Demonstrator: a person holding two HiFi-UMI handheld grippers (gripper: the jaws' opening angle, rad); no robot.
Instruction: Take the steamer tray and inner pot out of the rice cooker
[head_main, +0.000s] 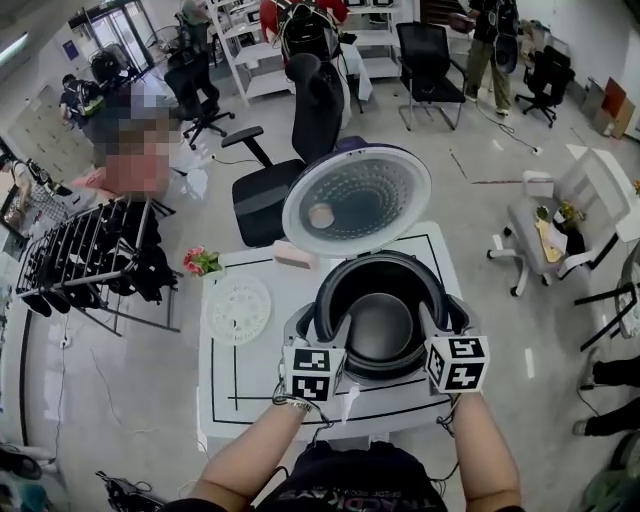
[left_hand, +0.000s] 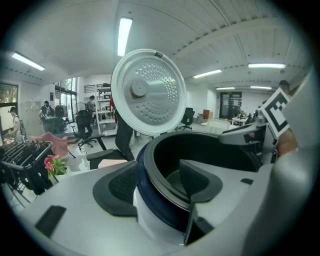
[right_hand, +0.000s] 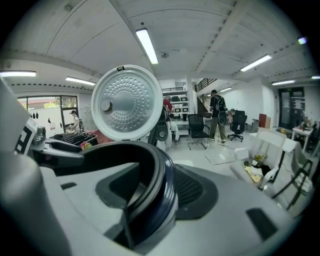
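Observation:
The rice cooker (head_main: 330, 330) stands on a white table (head_main: 235, 385) with its round lid (head_main: 355, 198) swung up. The dark inner pot (head_main: 380, 325) sits inside, empty. A white perforated steamer tray (head_main: 238, 308) lies flat on the table, left of the cooker. My left gripper (head_main: 322, 325) straddles the cooker's near-left rim, one jaw outside the body and one inside the pot (left_hand: 172, 150), with gaps showing. My right gripper (head_main: 445, 315) straddles the near-right rim (right_hand: 160, 175) the same way. Both are open; neither presses on anything.
Pink flowers (head_main: 201, 261) and a small pink box (head_main: 295, 255) sit at the table's far edge. A black office chair (head_main: 290, 170) stands behind the table. A dark rack (head_main: 90, 250) is at the left, a white chair (head_main: 560, 220) at the right.

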